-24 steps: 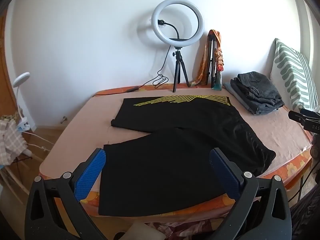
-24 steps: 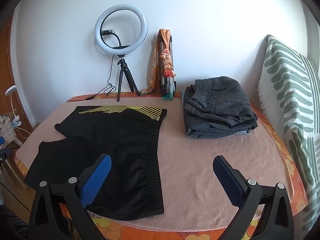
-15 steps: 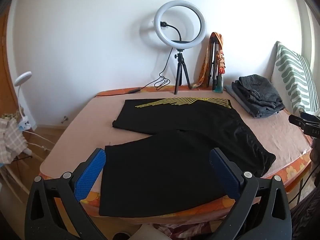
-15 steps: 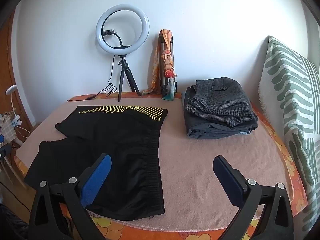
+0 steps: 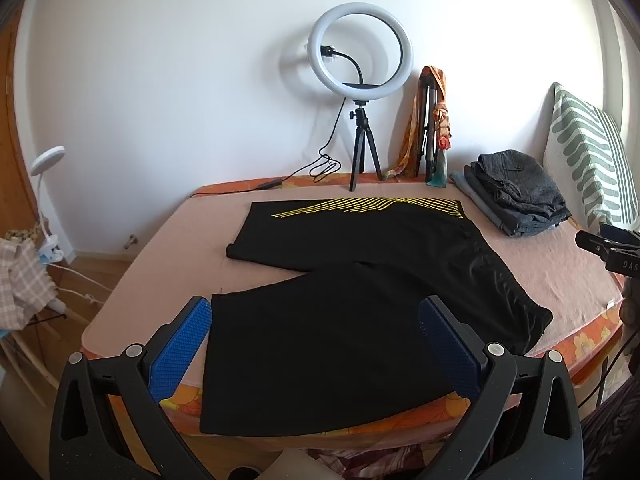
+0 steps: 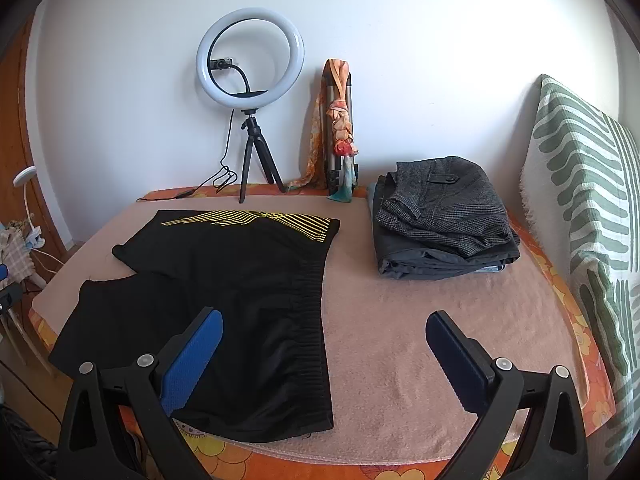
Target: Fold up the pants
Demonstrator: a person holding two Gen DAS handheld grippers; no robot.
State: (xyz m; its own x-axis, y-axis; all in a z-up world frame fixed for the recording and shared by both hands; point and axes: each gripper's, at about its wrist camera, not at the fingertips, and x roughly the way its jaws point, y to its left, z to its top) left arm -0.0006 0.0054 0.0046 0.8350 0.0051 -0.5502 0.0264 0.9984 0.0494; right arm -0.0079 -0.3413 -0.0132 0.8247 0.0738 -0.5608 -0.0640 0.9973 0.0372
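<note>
one pair of black shorts (image 6: 224, 280) flat, waistband rightward, legs leftward

Only one text can be read: the white letters "DAS", cut by the frame edge, on the black right claw (image 5: 616, 254) at the right edge of the left wrist view.

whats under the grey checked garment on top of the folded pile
Under the grey checked garment lies a folded dark grey garment, with a sliver of light blue fabric below. How many more layers the pile holds is hidden.
</note>
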